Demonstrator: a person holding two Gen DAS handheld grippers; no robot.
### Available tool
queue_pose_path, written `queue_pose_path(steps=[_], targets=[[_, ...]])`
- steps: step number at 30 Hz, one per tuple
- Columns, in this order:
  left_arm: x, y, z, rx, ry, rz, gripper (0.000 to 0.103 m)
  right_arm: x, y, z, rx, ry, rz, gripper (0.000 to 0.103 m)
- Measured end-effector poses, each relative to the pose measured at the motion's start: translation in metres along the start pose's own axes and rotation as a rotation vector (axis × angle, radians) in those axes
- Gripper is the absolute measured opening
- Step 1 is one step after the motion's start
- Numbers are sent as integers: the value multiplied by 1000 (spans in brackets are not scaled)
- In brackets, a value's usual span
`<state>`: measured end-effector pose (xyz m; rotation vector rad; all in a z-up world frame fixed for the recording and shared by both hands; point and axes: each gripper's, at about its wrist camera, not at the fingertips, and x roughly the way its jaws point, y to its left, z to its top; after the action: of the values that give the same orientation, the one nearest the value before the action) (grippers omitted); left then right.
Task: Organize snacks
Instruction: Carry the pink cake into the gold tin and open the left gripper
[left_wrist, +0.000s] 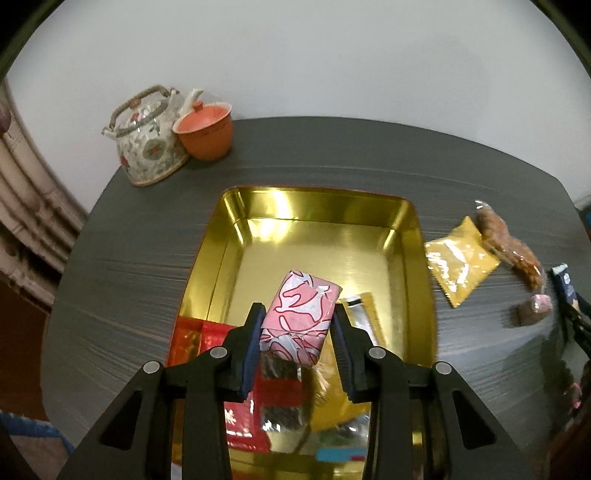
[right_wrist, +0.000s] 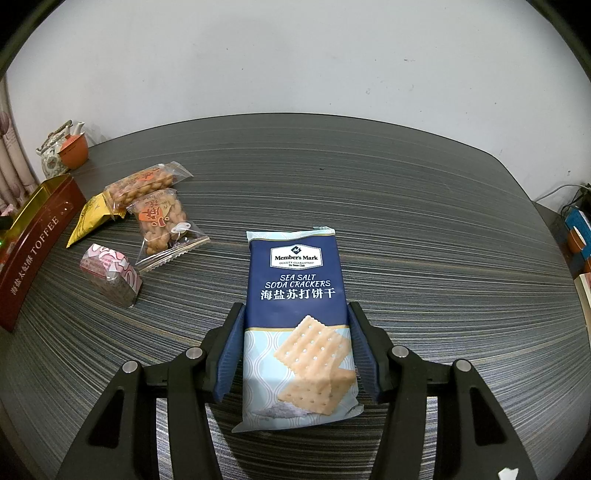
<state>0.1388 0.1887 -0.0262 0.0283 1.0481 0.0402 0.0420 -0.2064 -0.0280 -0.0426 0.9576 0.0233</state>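
The left gripper (left_wrist: 298, 328) hangs over the gold tin (left_wrist: 421, 258), its jaws about half open with a pink packet (left_wrist: 301, 314) between them; the left pad touches the packet, while a narrow gap shows at the right pad, so whether it is truly gripped cannot be told. Below and behind the jaws, red packets (left_wrist: 207, 336) and other wrappers lie in the tin's near end; the far end ahead of the jaws is bare gold. Right of the jaws, on the table (left_wrist: 332, 155), lie a yellow packet (left_wrist: 460, 258) and a clear bag of brown snacks (left_wrist: 509, 247). Far ahead to the left stand a teapot (left_wrist: 147, 144) and an orange cup (left_wrist: 205, 129). The right gripper (right_wrist: 297, 347) has its jaws wide, one on each side of a cracker pack (right_wrist: 299, 325) lying flat on the table, both pads just beside its edges. Ahead and left of these jaws are another pink packet (right_wrist: 110, 275), two clear snack bags (right_wrist: 162, 221), the yellow packet and the tin's red wall.
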Motion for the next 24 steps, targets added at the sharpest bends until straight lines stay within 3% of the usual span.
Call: queue_pose_path(steps=[15,24], targets=[[46,20,13,0,90,-5,37,1,1,1,-2,1,-2,52],[54,20,16,14,112,12,37,1,0,1,-2,1,-2,52]])
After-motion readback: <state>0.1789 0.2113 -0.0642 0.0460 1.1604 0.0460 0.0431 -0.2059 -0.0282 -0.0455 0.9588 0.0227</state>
